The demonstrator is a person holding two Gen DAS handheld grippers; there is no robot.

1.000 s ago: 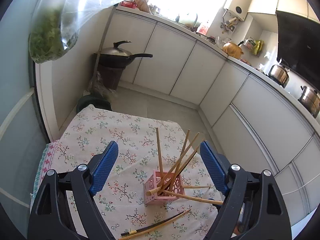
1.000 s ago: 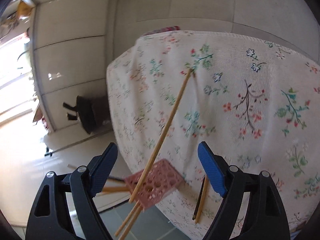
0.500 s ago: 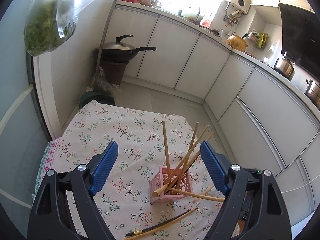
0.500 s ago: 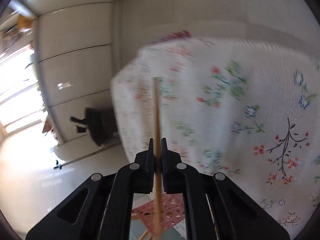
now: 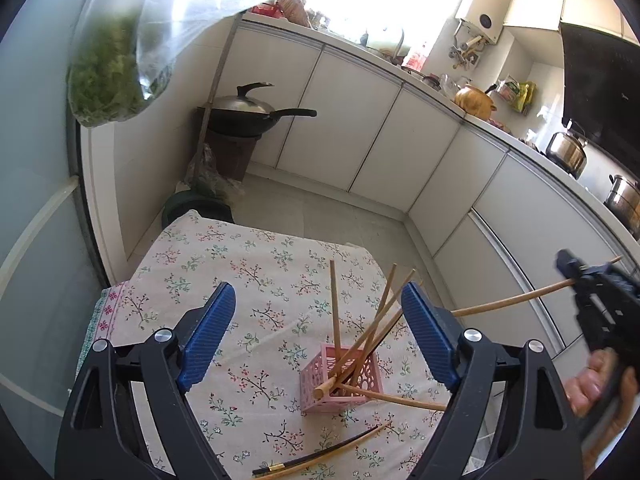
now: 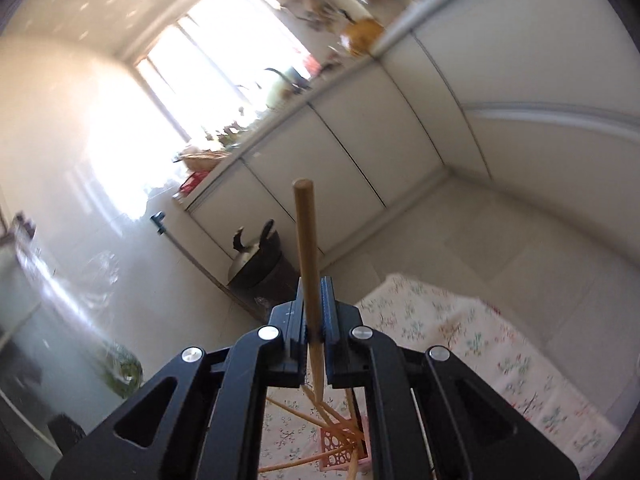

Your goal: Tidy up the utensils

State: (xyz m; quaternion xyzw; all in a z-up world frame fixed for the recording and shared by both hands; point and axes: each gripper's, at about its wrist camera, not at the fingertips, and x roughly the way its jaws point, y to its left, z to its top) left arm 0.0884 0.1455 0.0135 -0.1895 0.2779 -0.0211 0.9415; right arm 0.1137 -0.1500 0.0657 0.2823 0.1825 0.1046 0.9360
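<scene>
The right hand-held gripper (image 6: 314, 316) was seen pinched tight on a single chopstick (image 6: 306, 240), the stick clamped between the pads and poking out well past the tips, its blunt end up ahead. In the left view that same hand-held gripper (image 5: 568, 270) was found far off to the right and raised, a hand (image 5: 596, 384) wrapped round its handle, the stick trailing back toward the left jaws. The left hand-held gripper (image 5: 318, 332) was held spread wide, with nothing between its blue pads (image 5: 208, 332). Just below and between those pads, the pink basket (image 5: 340, 384) was seen standing on the floral worktop (image 5: 224, 248), a bundle of chopsticks (image 5: 362, 336) fanned out of it at all angles. One stick (image 5: 396, 398) was left jutting sideways from the basket, toward the right jaw. Nearer the camera, a dark pair (image 5: 320, 454) was lying flat on the cloth.
</scene>
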